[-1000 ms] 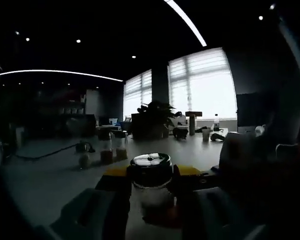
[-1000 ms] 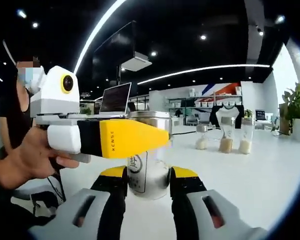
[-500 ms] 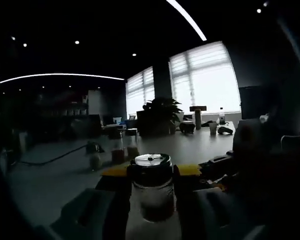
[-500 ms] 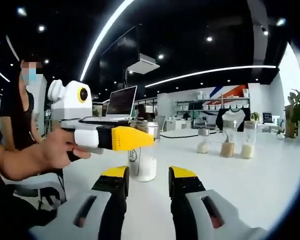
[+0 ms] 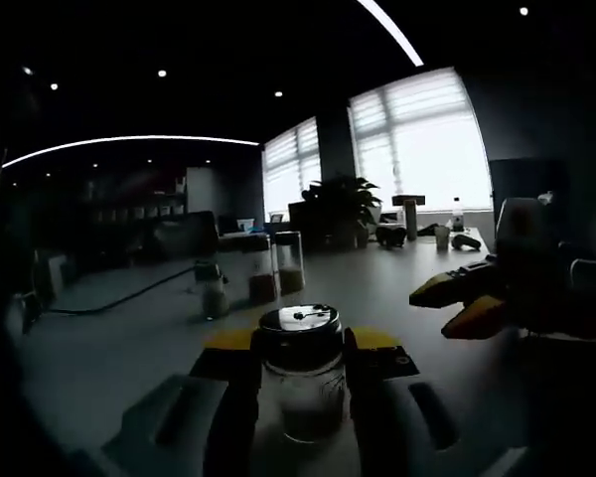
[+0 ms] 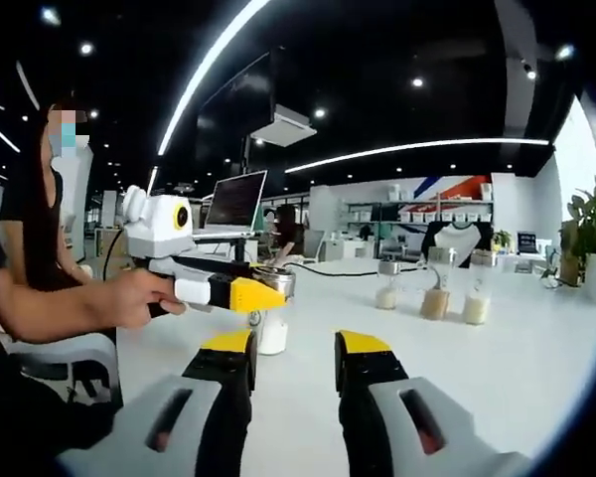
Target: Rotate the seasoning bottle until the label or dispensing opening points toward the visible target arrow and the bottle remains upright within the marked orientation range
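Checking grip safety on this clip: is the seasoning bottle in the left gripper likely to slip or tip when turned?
The seasoning bottle looks like smooth clear glass, so it may slip between the left gripper jaws. It appears partly filled low down, probably steadying it. The broad dark lid adds some top weight, so a hard push could tip it.

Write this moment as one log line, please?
left gripper: shut on seasoning bottle | right gripper: open, clear of it | bottle: upright on table

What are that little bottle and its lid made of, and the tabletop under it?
The seasoning bottle looks like clear glass or clear plastic: pale contents show through its wall. Its lid appears to be shiny metal, gleaming silver in the right gripper view. The table seems a smooth white laminate with a soft sheen, though its material is uncertain.
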Tool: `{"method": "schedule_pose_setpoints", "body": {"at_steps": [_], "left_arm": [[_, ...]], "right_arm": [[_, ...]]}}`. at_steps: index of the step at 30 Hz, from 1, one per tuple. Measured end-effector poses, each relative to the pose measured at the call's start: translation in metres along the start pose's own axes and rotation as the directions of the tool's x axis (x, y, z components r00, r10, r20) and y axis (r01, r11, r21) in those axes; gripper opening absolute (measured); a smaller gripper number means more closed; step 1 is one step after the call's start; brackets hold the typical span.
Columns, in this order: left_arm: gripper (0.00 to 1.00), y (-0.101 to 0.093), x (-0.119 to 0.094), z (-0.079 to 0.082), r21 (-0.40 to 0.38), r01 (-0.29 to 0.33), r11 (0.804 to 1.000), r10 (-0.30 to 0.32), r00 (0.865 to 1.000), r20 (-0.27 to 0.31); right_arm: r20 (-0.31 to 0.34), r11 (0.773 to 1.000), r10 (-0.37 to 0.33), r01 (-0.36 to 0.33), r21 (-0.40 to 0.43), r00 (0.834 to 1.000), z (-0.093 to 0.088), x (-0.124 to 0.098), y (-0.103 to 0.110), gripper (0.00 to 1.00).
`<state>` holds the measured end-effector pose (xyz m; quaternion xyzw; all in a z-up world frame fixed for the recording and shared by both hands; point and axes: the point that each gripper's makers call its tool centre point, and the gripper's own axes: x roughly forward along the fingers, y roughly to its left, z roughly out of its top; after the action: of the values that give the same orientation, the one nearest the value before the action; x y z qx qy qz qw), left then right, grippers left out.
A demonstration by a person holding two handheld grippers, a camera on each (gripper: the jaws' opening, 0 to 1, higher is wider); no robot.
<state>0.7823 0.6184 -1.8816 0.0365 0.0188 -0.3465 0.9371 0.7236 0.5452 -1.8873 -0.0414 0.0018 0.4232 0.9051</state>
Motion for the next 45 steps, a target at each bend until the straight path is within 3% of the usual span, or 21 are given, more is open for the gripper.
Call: {"method": "schedule_pose_setpoints", "body": {"at_steps": [15,20,32,45], "left_arm": [[0.35,0.004,0.024,0.002,-0.042,0.077,0.996,-0.076,0.996,0.042],[0.34,0.007,0.026,0.003,-0.070,0.077,0.995,-0.074,0.996,0.051],[0.34,0.007,0.046,0.013,-0.044,0.127,0.991,-0.123,0.989,0.086],[0.34,0.003,0.054,0.005,-0.028,0.138,0.990,-0.135,0.988,0.075]], "right_arm": [[-0.013,0.999,0.003,-0.004,-0.039,1.000,-0.003,0.000,0.000,0.27],[-0.005,0.998,0.010,-0.010,-0.068,1.000,-0.002,0.001,0.002,0.26],[-0.013,0.998,0.025,-0.025,-0.059,1.000,-0.008,0.003,0.004,0.26],[-0.002,0.999,0.011,-0.011,-0.046,1.000,-0.007,-0.001,-0.004,0.25]]}}
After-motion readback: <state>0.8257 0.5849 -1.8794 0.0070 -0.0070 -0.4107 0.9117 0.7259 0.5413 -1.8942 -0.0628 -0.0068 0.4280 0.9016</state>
